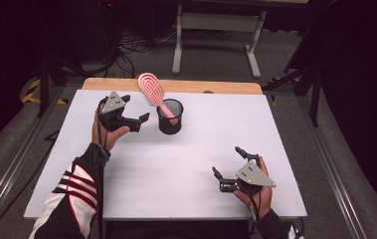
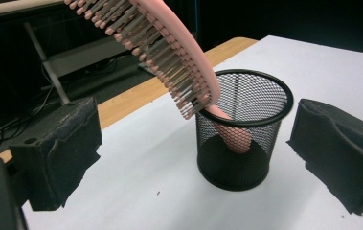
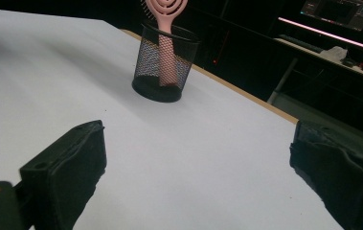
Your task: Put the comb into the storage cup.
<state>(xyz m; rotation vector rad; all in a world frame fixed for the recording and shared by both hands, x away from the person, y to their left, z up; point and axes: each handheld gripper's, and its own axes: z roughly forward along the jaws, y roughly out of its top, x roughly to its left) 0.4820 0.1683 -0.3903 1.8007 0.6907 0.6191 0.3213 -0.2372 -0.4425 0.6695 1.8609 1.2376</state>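
A black mesh cup (image 1: 170,124) stands on the white table (image 1: 176,174) toward its far middle. A pink hairbrush (image 1: 150,88) stands handle-down in the cup, its head leaning up and left over the rim. My left gripper (image 1: 137,115) hovers just left of the cup, open and holding nothing. In the left gripper view the cup (image 2: 239,158) and brush (image 2: 169,52) sit close ahead between the spread jaws of the left gripper (image 2: 193,158). My right gripper (image 1: 227,162) is open near the front right, far from the cup (image 3: 145,62) and brush (image 3: 167,7).
A wooden strip (image 1: 176,85) runs along the table's far edge. Beyond it a white metal stand (image 1: 216,22) and cables lie on the floor. A lit screen (image 3: 342,9) glows in the dark background. The person's forearms come in from the bottom.
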